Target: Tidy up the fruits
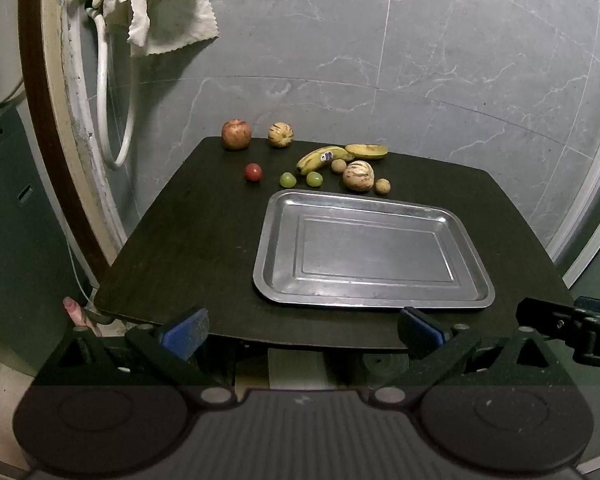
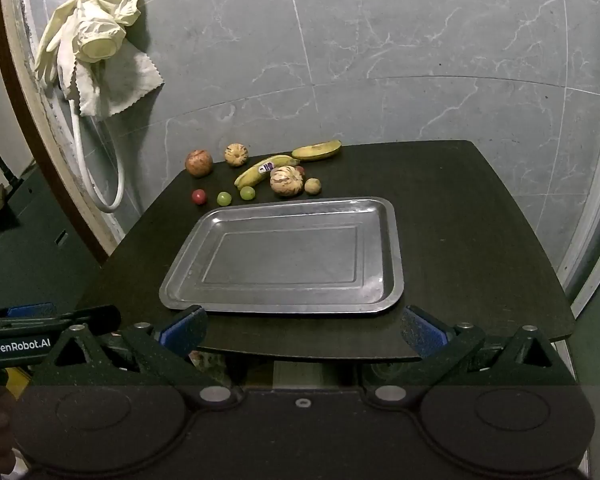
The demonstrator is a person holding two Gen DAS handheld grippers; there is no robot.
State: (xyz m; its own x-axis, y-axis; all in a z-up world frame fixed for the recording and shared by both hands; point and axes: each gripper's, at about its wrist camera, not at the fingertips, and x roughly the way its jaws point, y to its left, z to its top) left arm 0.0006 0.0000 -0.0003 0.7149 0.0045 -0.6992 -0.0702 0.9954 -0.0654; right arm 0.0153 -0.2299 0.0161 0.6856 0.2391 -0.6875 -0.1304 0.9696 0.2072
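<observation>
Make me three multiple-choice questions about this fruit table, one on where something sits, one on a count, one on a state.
1. Where does the apple sit?
A. On the tray
B. At the table's far left corner
C. Between the bananas

2. How many green grapes lie on the table?
A. Two
B. Four
C. None

3. What is the state of the metal tray?
A. Piled with fruit
B. Upside down
C. Empty

Answers:
1 B: the apple rests at the far left edge, beside a striped melon.
2 A: one grape and another grape lie side by side beyond the tray.
3 C: every fruit, including the banana, lies on the table beyond the tray's bare bottom.
</observation>
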